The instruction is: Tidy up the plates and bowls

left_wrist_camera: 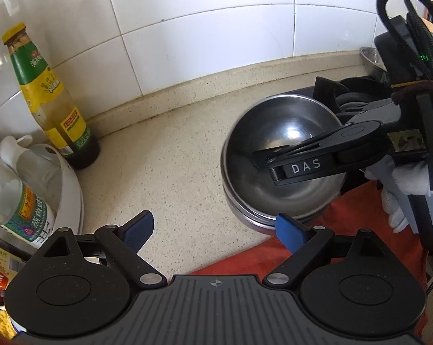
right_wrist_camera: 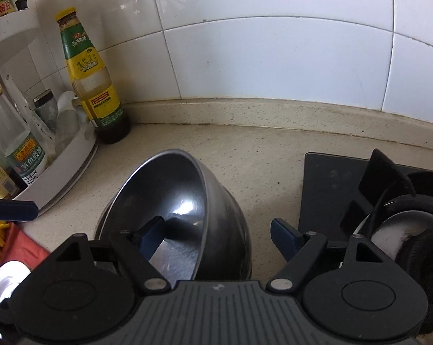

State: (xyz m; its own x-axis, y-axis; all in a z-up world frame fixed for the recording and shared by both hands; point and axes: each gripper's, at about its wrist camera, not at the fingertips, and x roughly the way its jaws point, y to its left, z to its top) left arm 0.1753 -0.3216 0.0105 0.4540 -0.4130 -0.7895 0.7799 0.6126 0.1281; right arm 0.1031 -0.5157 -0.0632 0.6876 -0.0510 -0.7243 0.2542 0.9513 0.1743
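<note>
A stack of steel bowls (left_wrist_camera: 253,218) stands on the counter at the edge of a red cloth (left_wrist_camera: 345,230). The top steel bowl (left_wrist_camera: 279,155) (right_wrist_camera: 173,198) lies tilted in the stack and looks blurred. My right gripper (right_wrist_camera: 217,237) straddles its wall. One blue pad is inside the bowl, and the other is outside, a little clear of the wall. In the left wrist view the right gripper (left_wrist_camera: 269,164) reaches in from the right, held by a gloved hand (left_wrist_camera: 394,184). My left gripper (left_wrist_camera: 215,233) stands open and empty just in front of the stack.
A sauce bottle (left_wrist_camera: 46,92) (right_wrist_camera: 92,77) and a white rack (left_wrist_camera: 69,184) (right_wrist_camera: 61,169) with bottles crowd the left corner. A black stove (right_wrist_camera: 331,187) with its burner lies to the right. A small steel dish (left_wrist_camera: 371,57) sits by the tiled wall.
</note>
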